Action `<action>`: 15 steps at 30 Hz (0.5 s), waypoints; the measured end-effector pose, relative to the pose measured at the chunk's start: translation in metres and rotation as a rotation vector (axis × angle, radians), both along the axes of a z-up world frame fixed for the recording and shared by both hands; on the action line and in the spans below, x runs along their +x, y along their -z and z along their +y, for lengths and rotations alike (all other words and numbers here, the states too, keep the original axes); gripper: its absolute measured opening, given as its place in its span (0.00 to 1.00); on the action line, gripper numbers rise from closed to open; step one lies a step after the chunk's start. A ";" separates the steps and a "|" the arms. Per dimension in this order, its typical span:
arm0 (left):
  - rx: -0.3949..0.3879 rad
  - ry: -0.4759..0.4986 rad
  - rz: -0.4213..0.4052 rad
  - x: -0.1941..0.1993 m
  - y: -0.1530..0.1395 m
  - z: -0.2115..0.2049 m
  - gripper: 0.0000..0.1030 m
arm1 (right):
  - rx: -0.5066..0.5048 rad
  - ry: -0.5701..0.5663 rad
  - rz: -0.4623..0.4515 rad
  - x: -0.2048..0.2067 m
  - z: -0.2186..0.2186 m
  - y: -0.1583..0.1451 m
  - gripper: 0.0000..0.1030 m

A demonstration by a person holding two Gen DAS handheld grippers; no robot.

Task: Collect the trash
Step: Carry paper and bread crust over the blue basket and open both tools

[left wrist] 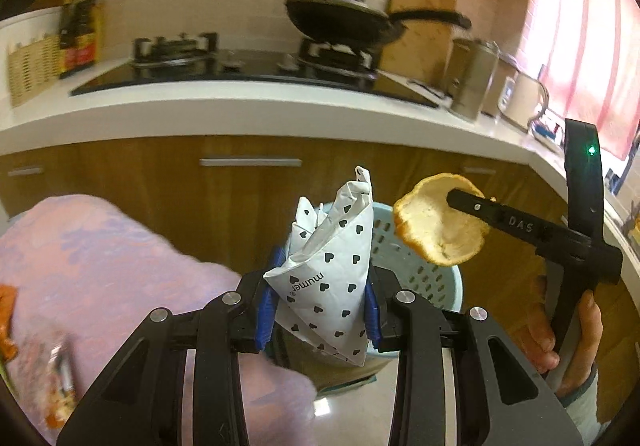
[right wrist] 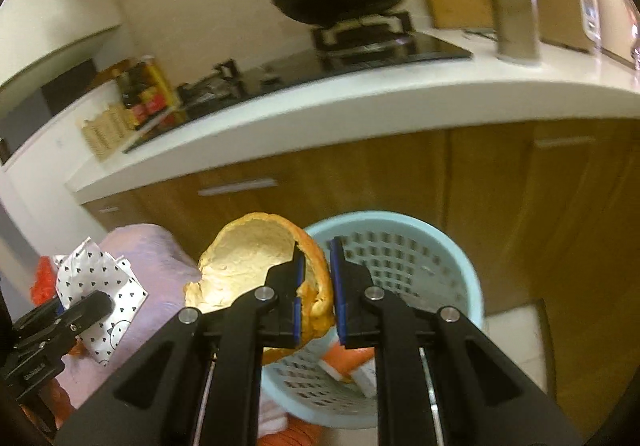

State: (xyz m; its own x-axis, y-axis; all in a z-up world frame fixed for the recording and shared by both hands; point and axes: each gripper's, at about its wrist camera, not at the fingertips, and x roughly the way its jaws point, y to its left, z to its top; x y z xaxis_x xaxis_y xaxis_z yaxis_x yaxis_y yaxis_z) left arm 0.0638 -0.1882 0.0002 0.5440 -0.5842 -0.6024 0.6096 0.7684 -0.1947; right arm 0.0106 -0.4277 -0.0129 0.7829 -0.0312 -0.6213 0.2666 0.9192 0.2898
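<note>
My left gripper (left wrist: 320,306) is shut on a crumpled white paper wrapper with black hearts (left wrist: 328,270), held in the air in front of a light blue perforated trash basket (left wrist: 416,270). My right gripper (right wrist: 318,286) is shut on a large orange peel (right wrist: 256,262), held above the rim of the same basket (right wrist: 404,270). In the left wrist view the peel (left wrist: 440,224) hangs from the right gripper's finger over the basket. In the right wrist view the wrapper (right wrist: 100,286) and the left gripper show at the left. Orange and white trash (right wrist: 348,362) lies inside the basket.
A table with a pink cloth (left wrist: 100,266) stands left of the basket, with orange scraps (left wrist: 60,406) on it. Behind is a wooden cabinet (left wrist: 248,185) under a white counter (left wrist: 240,105) with a stove and a black pan (left wrist: 344,21).
</note>
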 end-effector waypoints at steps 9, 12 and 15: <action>0.076 0.092 0.066 0.026 0.026 -0.067 0.33 | 0.027 0.041 0.217 0.029 -0.031 0.050 0.14; 0.081 0.108 0.120 0.037 0.035 -0.079 0.37 | 0.056 0.026 0.326 0.043 -0.040 0.069 0.31; 0.100 0.103 0.190 0.050 0.047 -0.087 0.52 | 0.065 0.021 0.352 0.043 -0.044 0.076 0.60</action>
